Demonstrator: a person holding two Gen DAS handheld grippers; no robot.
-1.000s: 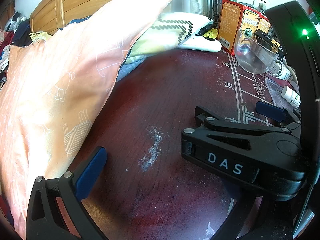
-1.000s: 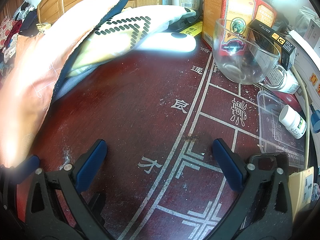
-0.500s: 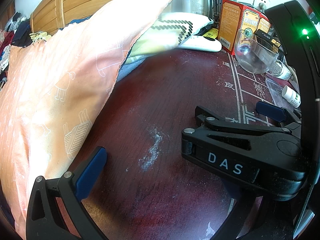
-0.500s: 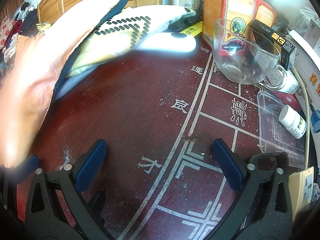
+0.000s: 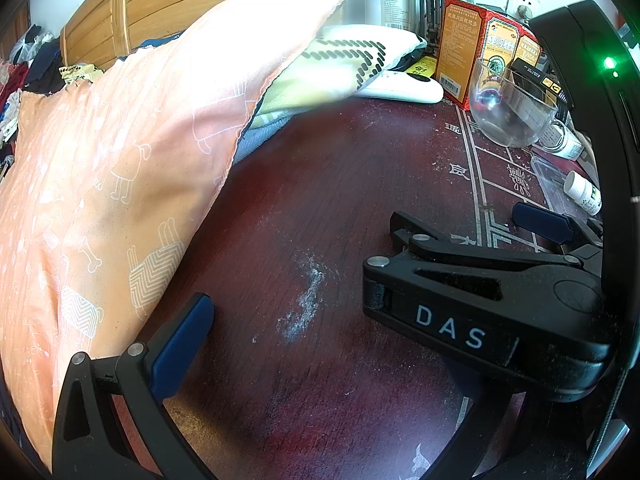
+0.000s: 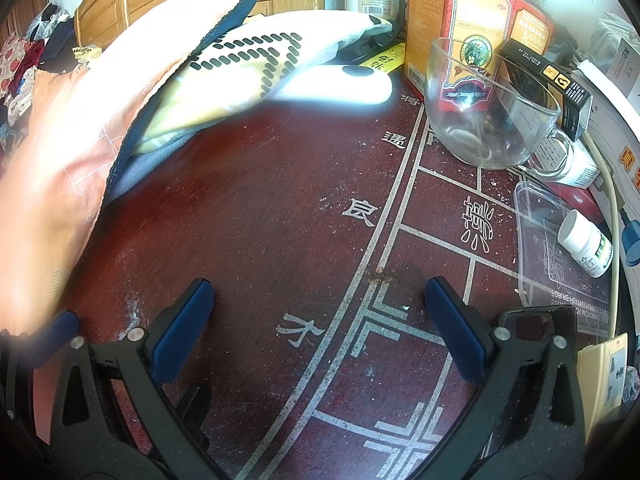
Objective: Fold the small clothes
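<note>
The peach-orange cotton garment printed with white outline dogs and bones (image 5: 120,184) lies along the left side of the dark red wooden table marked with white lines and characters (image 5: 344,184). Its long axis runs from the near left edge to a pointed corner at the far centre, where a pinked edge and a dark blue underside show. The left wrist view shows its print and weave plainly. In the right wrist view it is washed out by glare (image 6: 72,152), though the navy lining along its raised edge is clearer there. Under its far corner sits a cream and yellow cloth with rows of black oval dots (image 5: 344,60), over a grey-blue layer.

The left gripper (image 5: 320,312) hangs over bare tabletop just beside the garment's near hem. Only its left blue pad shows in its own view, because the right gripper's black body hides the other side, but the gap reads as wide apart with nothing in it. The right gripper (image 6: 320,320) has both blue pads spread wide over the white lines, holding nothing.

Farther off stand a clear glass cup with a handle (image 6: 488,112), red and orange printed cartons (image 6: 472,20) and a small white pill bottle (image 6: 586,242).
</note>
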